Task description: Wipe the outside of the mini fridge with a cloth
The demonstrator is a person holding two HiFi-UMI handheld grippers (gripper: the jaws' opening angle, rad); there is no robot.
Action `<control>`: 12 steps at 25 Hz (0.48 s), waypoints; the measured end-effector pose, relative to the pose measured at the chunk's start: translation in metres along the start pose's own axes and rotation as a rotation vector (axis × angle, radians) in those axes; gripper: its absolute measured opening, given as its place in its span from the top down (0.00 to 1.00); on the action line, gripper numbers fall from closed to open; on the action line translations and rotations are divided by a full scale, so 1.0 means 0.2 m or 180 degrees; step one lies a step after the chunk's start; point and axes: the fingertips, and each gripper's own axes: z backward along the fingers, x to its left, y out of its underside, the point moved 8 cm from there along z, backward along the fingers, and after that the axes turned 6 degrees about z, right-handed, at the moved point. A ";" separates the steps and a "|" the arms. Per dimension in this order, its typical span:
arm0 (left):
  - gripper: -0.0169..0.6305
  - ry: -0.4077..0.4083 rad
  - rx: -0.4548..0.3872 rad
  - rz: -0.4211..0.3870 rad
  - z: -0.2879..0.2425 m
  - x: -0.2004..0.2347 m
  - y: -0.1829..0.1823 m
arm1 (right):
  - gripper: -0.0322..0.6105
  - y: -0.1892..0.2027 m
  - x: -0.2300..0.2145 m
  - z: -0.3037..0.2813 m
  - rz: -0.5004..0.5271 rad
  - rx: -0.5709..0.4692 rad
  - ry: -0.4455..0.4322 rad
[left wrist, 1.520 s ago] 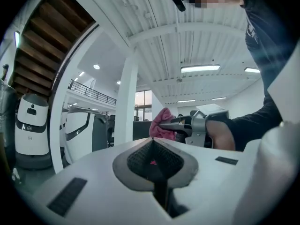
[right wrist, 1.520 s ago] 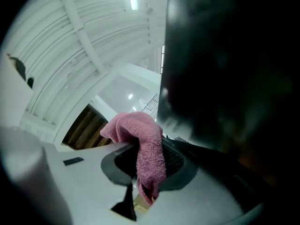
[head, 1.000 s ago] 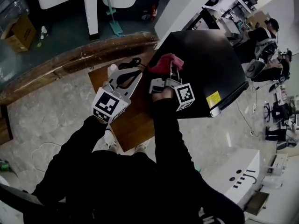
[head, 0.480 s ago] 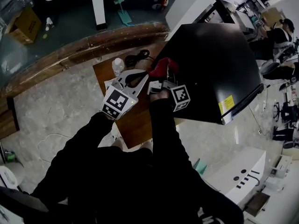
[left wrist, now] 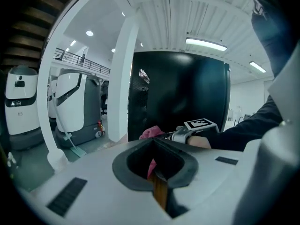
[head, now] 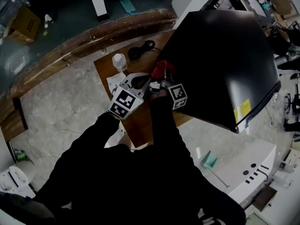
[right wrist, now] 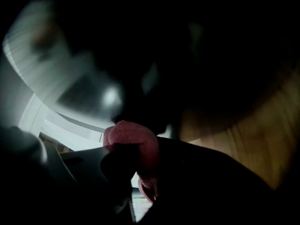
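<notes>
The black mini fridge [head: 220, 55] stands on a wooden board at the upper right of the head view. My right gripper [head: 161, 78] is shut on a red cloth [head: 161, 69] that is pressed against the fridge's left side, low near the board. In the right gripper view the cloth [right wrist: 133, 142] bulges from between the jaws of the right gripper [right wrist: 143, 165], with the dark fridge wall close ahead. My left gripper [head: 146, 77] hovers just left of the cloth, shut and empty. The left gripper view shows the fridge [left wrist: 178, 93], the cloth [left wrist: 151, 133] and the left gripper [left wrist: 154, 144].
A white bottle [head: 119, 61], a coiled black cable [head: 140, 50] and a paper sheet [head: 114, 82] lie on the wooden board [head: 140, 121] left of the fridge. A wooden curb [head: 70, 46] runs behind. A white machine [head: 248, 172] stands at lower right.
The right gripper has slid the cloth from the fridge's top corner down onto its left side. The left gripper stayed beside it, and the head view shifted.
</notes>
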 end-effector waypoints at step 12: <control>0.96 0.0052 0.0211 0.0103 -0.06 0.02 0.19 | 0.82 0.10 -0.45 -0.09 -0.0383 -0.0028 0.0523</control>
